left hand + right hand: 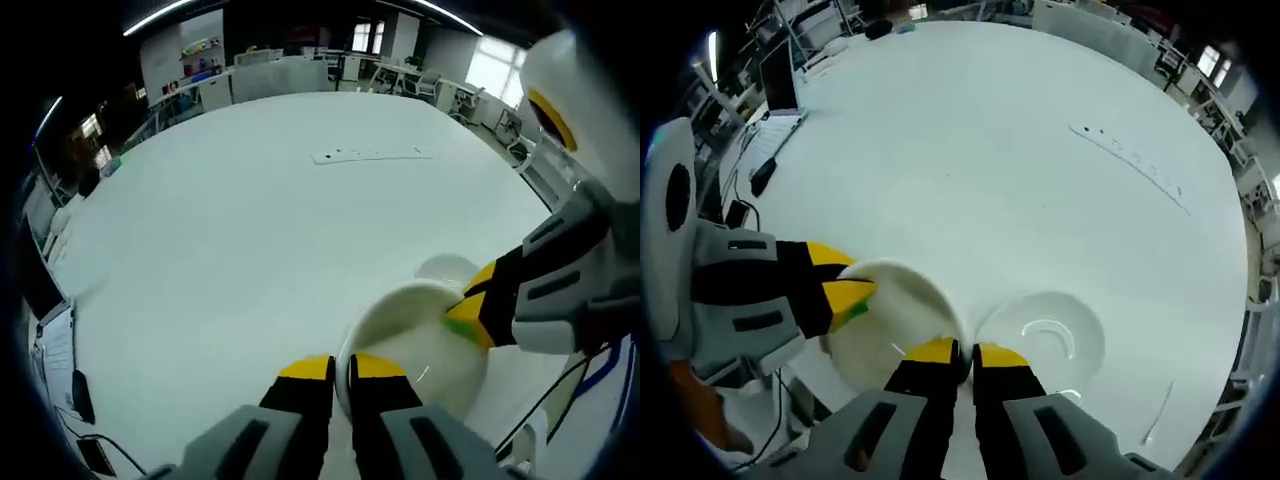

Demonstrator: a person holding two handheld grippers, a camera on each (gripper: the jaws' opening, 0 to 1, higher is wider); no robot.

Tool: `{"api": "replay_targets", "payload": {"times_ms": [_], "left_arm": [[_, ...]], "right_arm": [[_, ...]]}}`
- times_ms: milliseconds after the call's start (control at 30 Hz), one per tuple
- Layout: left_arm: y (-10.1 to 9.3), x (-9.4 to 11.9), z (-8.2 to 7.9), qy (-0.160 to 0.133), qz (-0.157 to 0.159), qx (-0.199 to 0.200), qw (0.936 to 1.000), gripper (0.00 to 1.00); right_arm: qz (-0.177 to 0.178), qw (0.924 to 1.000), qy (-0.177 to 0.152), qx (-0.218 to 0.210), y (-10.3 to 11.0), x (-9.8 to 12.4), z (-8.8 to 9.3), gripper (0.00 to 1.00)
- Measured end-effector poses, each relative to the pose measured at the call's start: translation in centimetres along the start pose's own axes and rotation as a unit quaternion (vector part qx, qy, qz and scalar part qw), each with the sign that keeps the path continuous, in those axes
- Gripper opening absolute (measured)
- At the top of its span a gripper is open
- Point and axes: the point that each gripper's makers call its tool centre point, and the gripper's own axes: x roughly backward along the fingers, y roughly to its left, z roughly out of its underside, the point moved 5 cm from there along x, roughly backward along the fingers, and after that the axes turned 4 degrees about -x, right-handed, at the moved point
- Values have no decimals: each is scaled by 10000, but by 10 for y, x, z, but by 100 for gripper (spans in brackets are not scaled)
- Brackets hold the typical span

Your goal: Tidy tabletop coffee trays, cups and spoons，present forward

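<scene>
Both grippers pinch the white ceramic cup (415, 345) above the table (260, 210): left gripper (340, 372) clenched on its rim at six o'clock, right gripper (956, 352) likewise. A white round saucer (1045, 335) lies just beside, at three o'clock. Farther off, a white power strip (372, 154).

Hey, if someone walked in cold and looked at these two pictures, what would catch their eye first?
First, the round white ceramic cup on the big white table, pinched on its rim from two sides: the left tool on one edge, the right tool on the other. Next, the empty white ceramic saucer just beside the cup, and a thin spoon lying near the table's edge.
</scene>
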Motion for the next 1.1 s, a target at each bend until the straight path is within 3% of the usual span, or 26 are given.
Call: {"api": "replay_targets", "payload": {"times_ms": [367, 500, 767, 1100], "left_arm": [[-47, -16, -21, 70, 251, -323, 9991, 8], [-61, -26, -26, 121, 306, -443, 9985, 8], [-76, -43, -32, 161, 291, -660, 9973, 7], [-90, -62, -34, 155, 279, -795, 9963, 7]], "right_arm": [[96, 9993, 68, -351, -45, 12, 35, 6], [102, 9989, 87, -457, -61, 11, 38, 6], [50, 9980, 185, -607, -85, -2, 43, 6], [-102, 9954, 260, -912, -97, -14, 64, 6]]}}
